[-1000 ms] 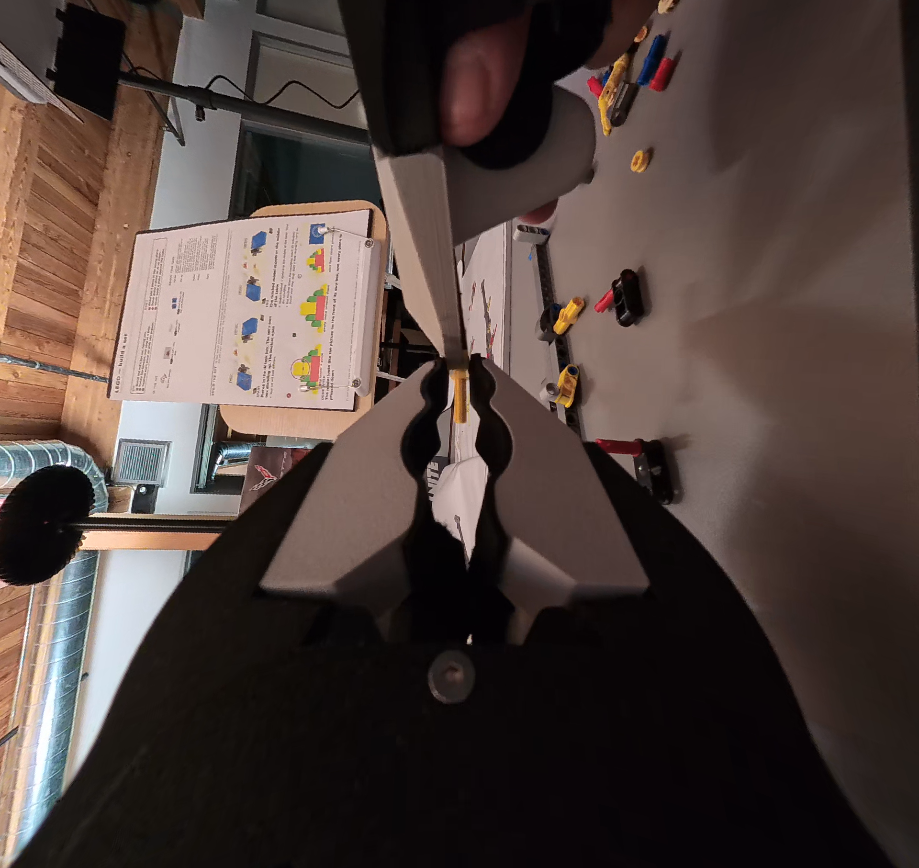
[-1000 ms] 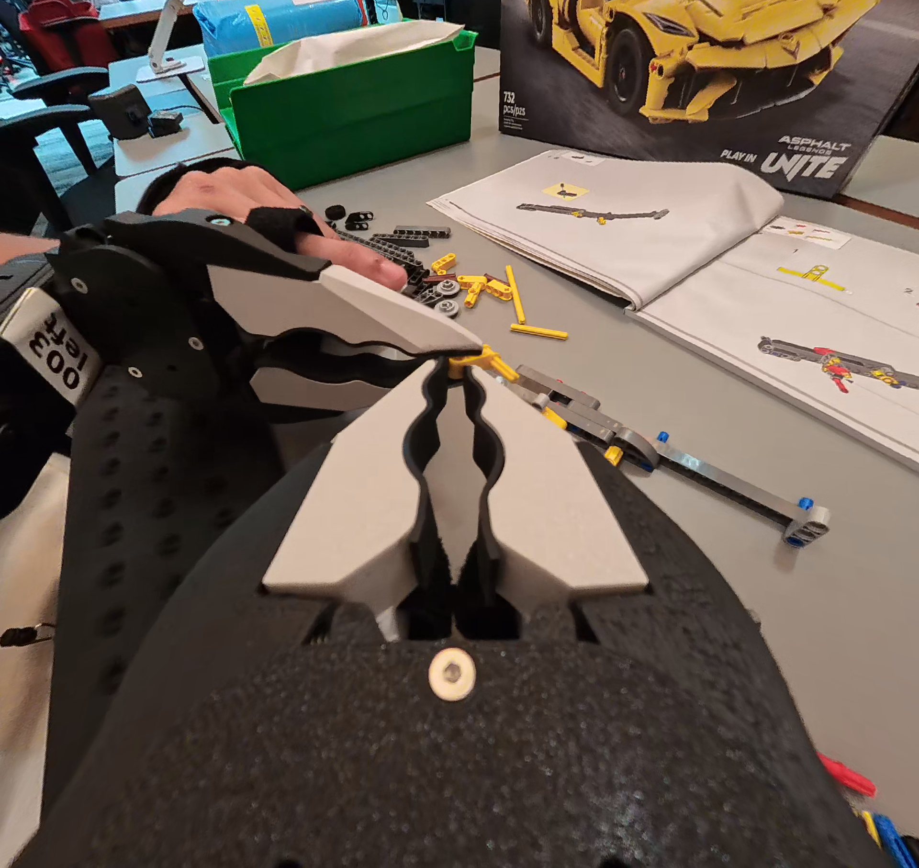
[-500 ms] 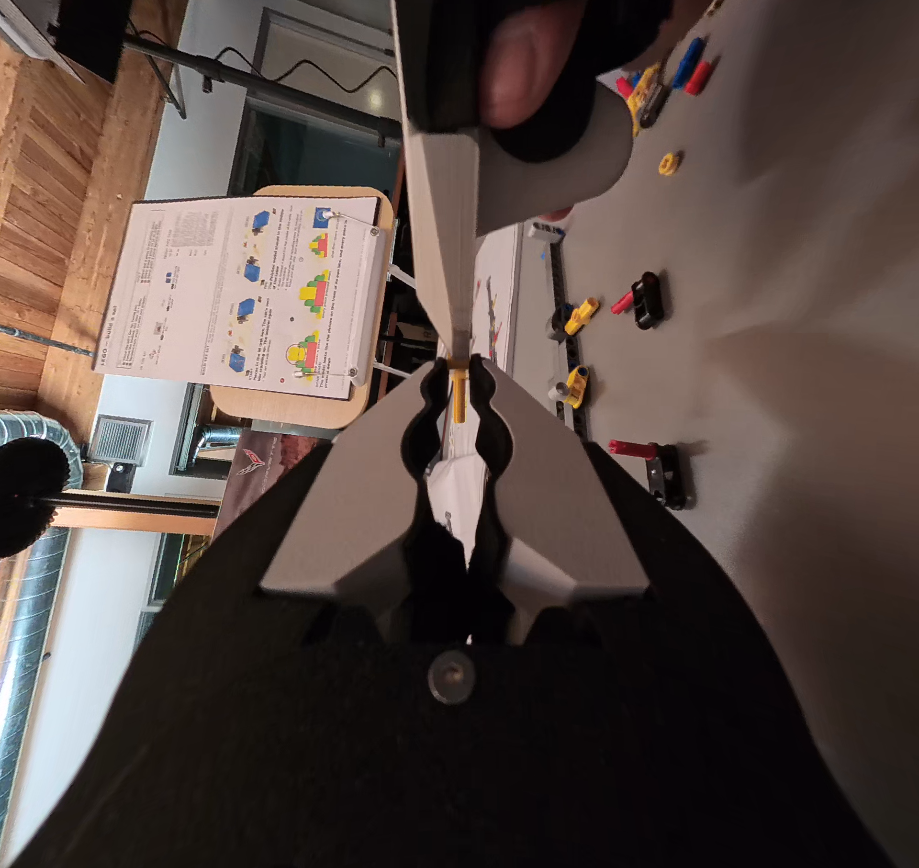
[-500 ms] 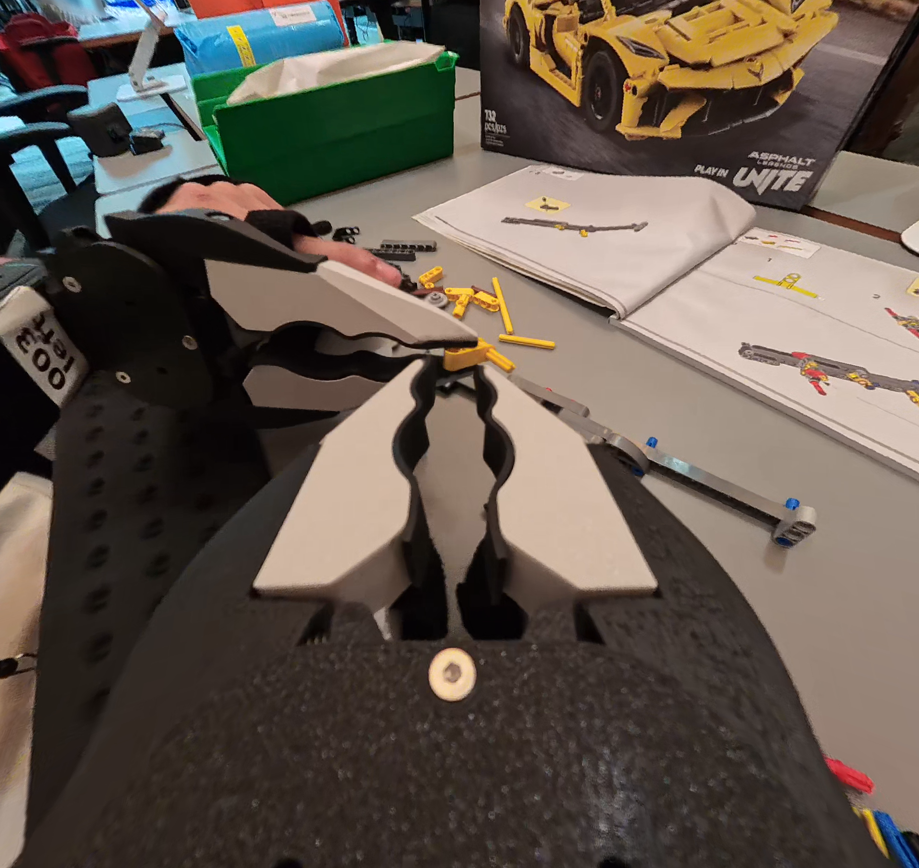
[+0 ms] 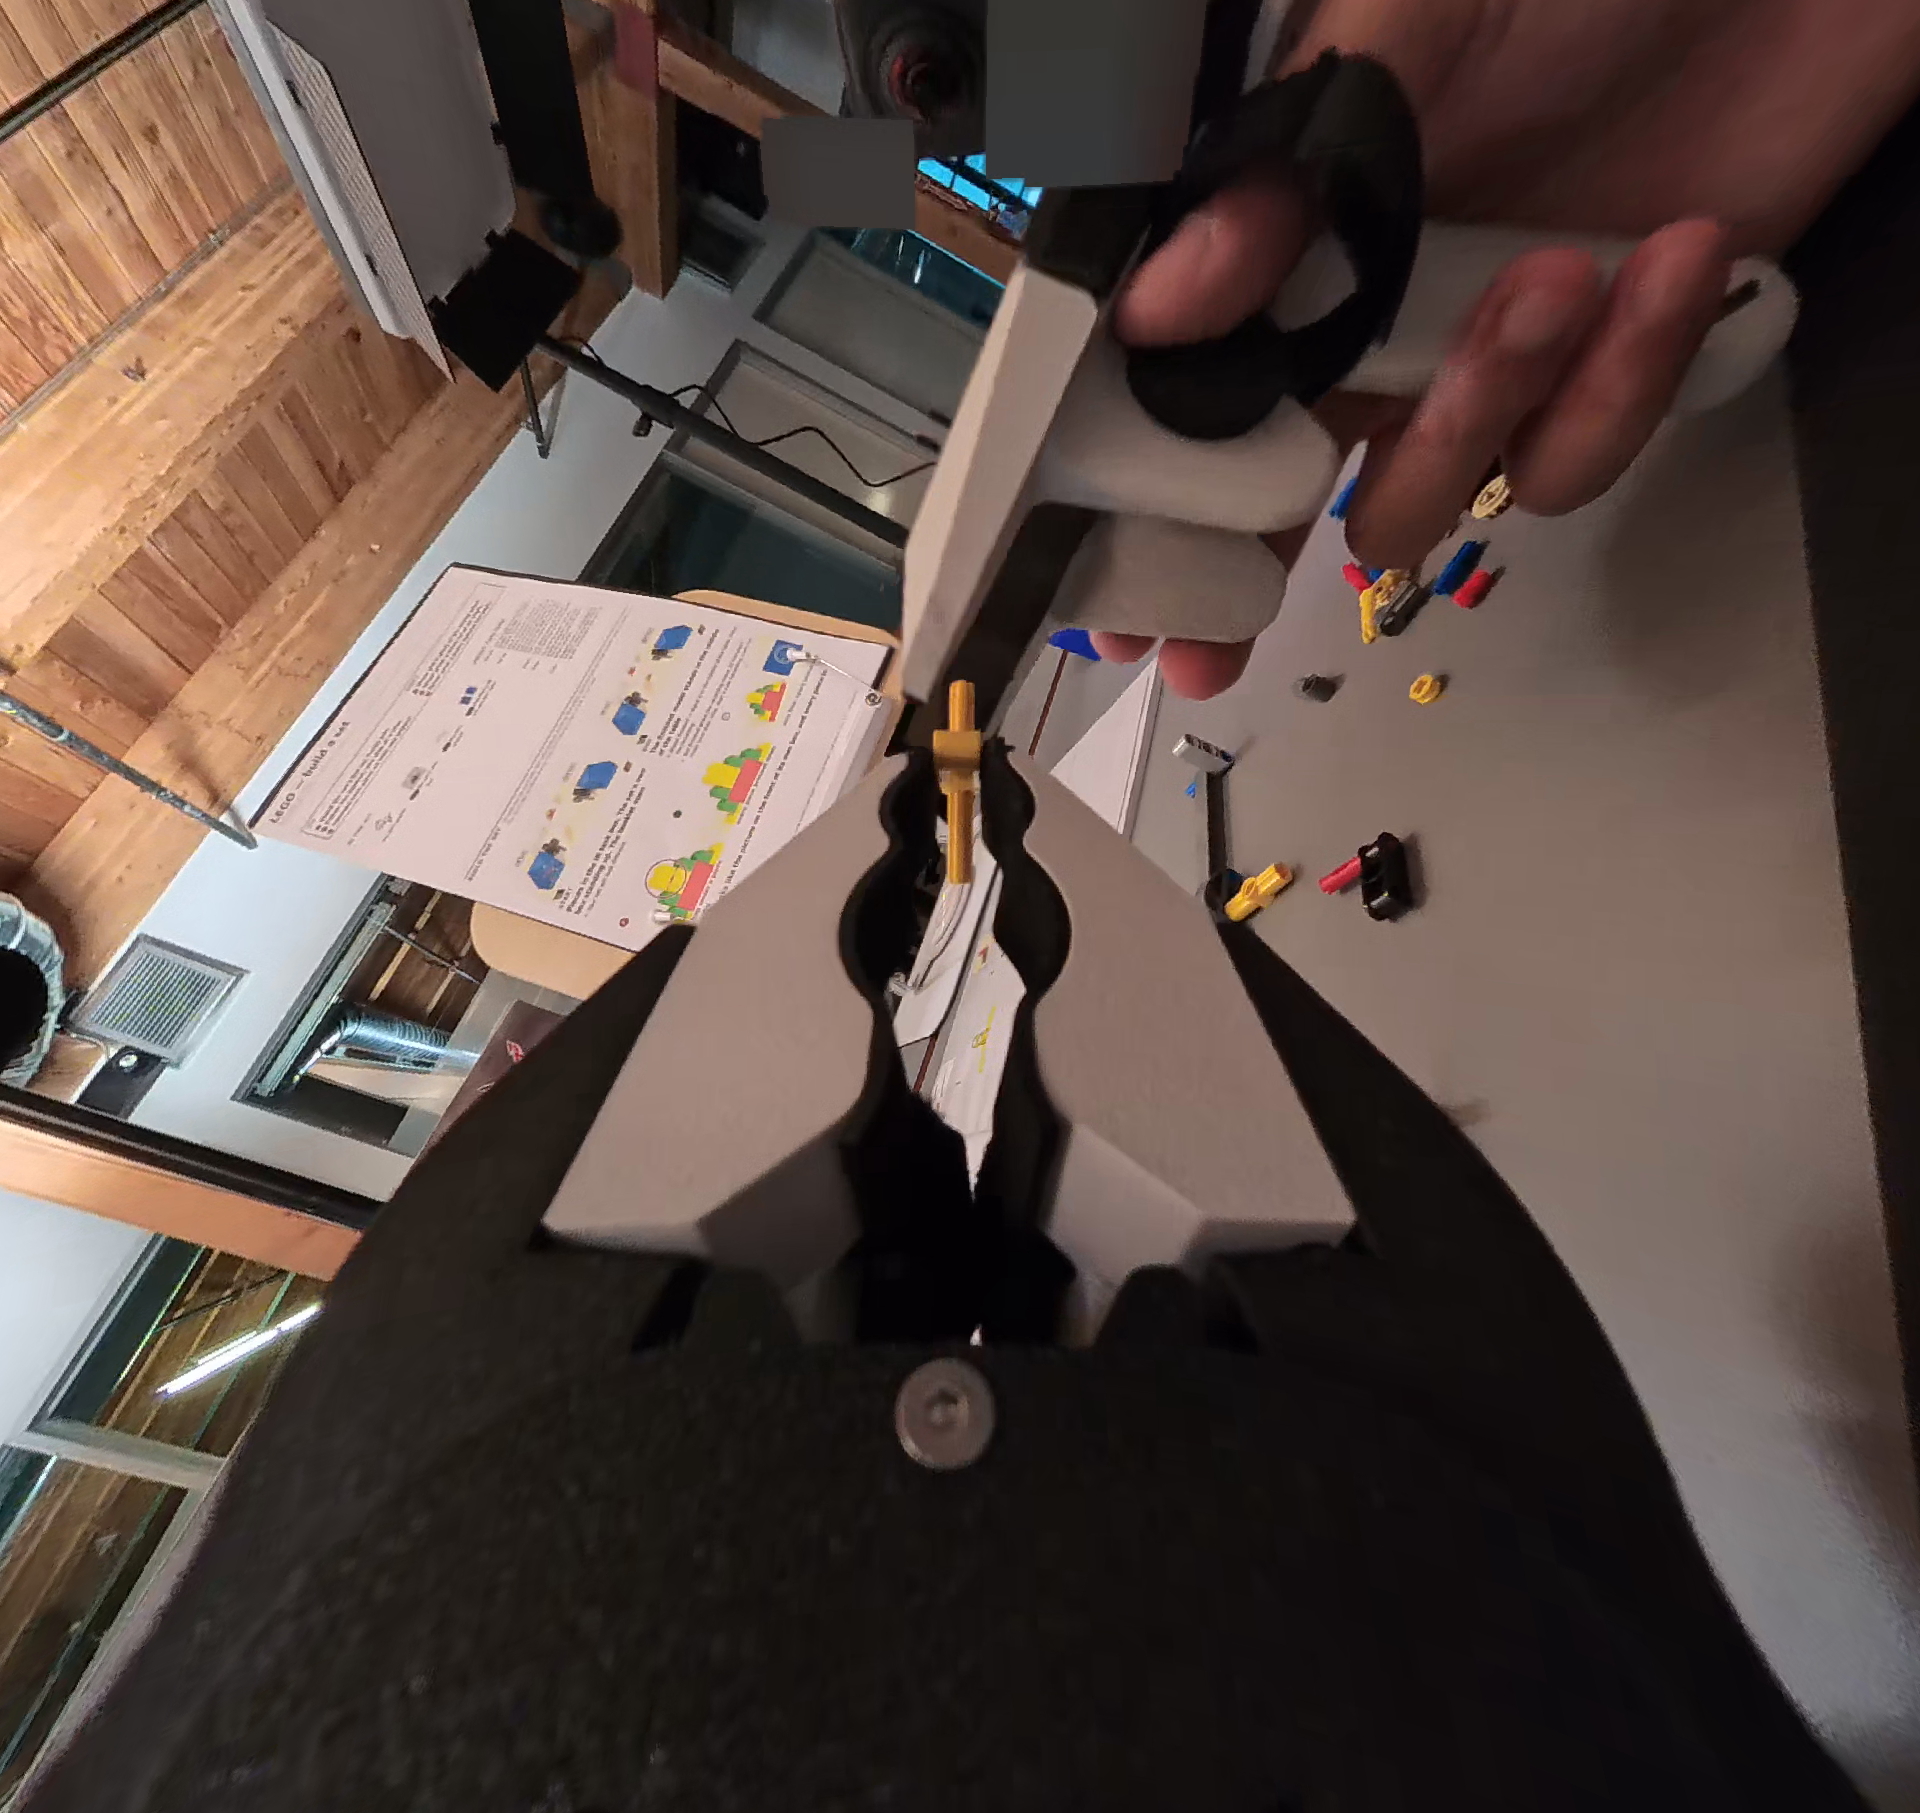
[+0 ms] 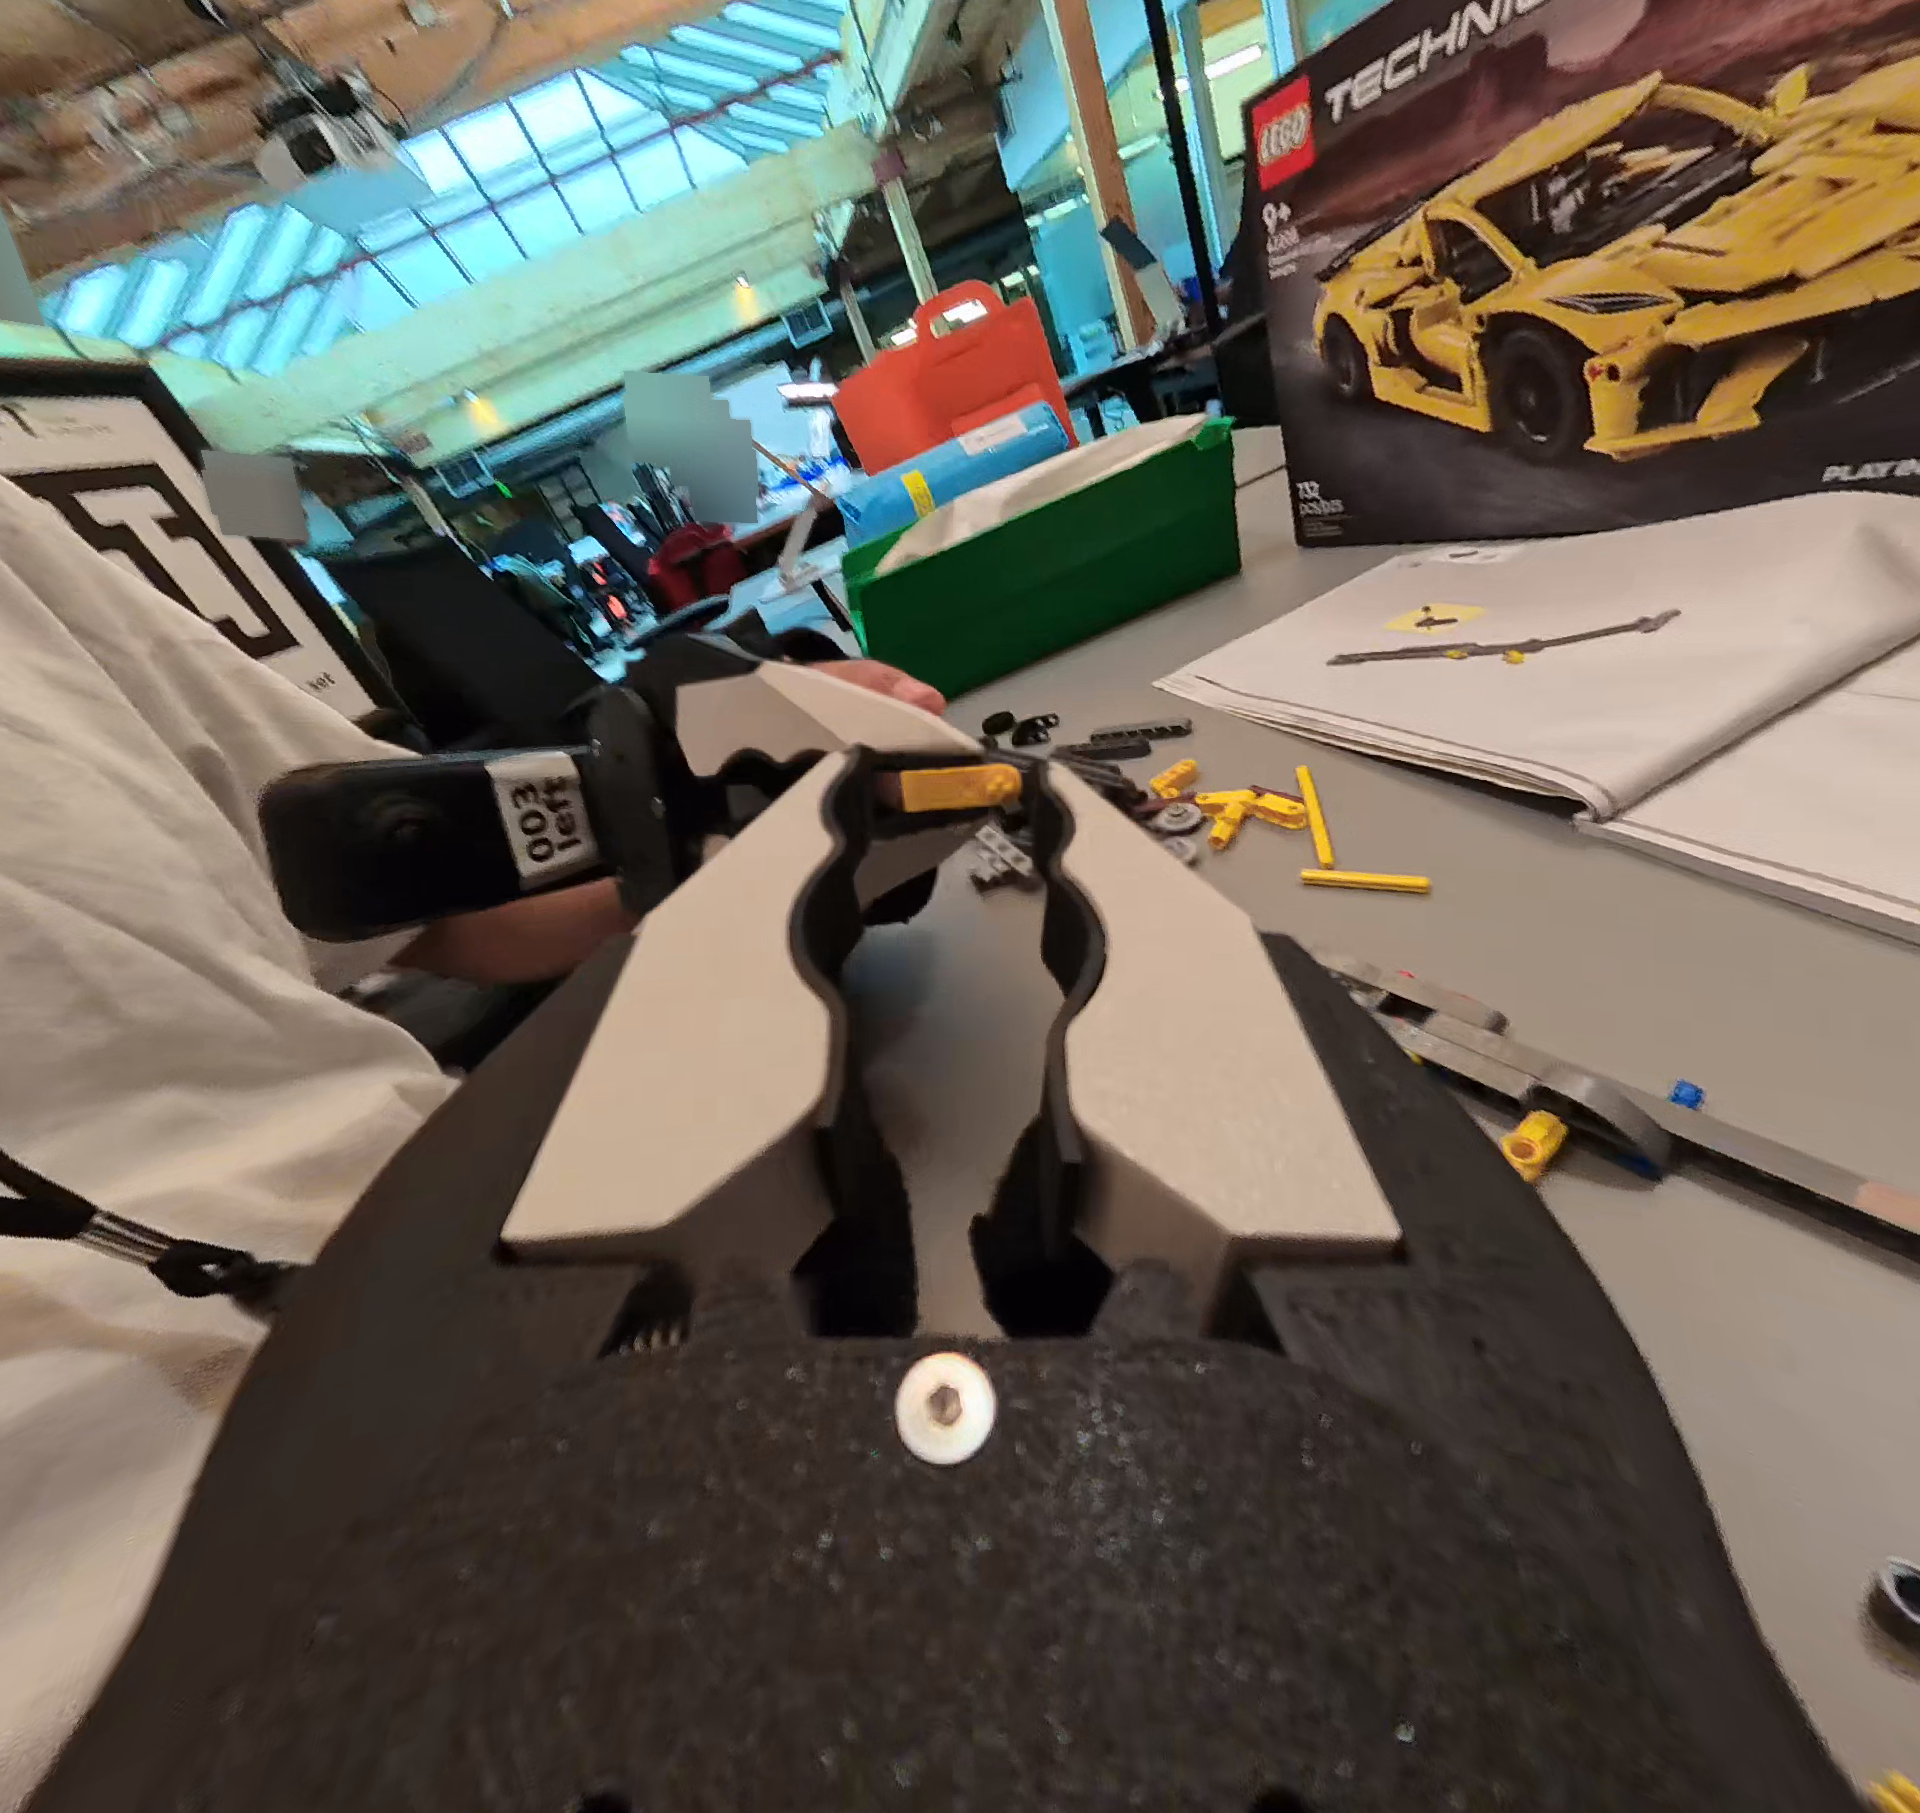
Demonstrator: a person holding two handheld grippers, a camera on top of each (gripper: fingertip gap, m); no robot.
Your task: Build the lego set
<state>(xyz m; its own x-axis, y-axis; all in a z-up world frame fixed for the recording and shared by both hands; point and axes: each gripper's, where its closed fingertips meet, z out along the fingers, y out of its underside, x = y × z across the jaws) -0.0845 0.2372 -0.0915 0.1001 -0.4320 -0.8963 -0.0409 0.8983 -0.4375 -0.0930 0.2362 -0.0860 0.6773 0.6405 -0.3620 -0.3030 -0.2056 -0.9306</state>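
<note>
My left gripper [image 5: 951, 776] is shut on a small yellow axle-and-connector piece [image 5: 956, 787], which sticks out past its tips, above the grey table. In the right wrist view the same yellow piece [image 6: 956, 787] lies crosswise between the tips of my right gripper [image 6: 951, 776], whose jaws stand apart around it. The left gripper's finger [image 6: 831, 714] comes in from the left there. In the left wrist view the right gripper's finger [image 5: 987, 475], held by a hand, ends just above the piece. A long grey beam assembly [image 6: 1558, 1098] with blue pins lies on the table at the right.
Loose yellow axles [image 6: 1361, 880] and small parts lie ahead. An open instruction booklet [image 6: 1558, 683], the set's box [image 6: 1610, 257] and a green bin [image 6: 1049, 568] stand behind. More small parts [image 5: 1371, 875] lie scattered on the table [image 5: 1610, 1036]. A person's white shirt [image 6: 156, 932] is at the left. Less than 4 cm separates the two grippers' tips.
Both grippers have lifted and tilted upward away from the table. My right gripper's jaws have opened wider. The yellow piece stays in my left gripper and now shows more of its length.
</note>
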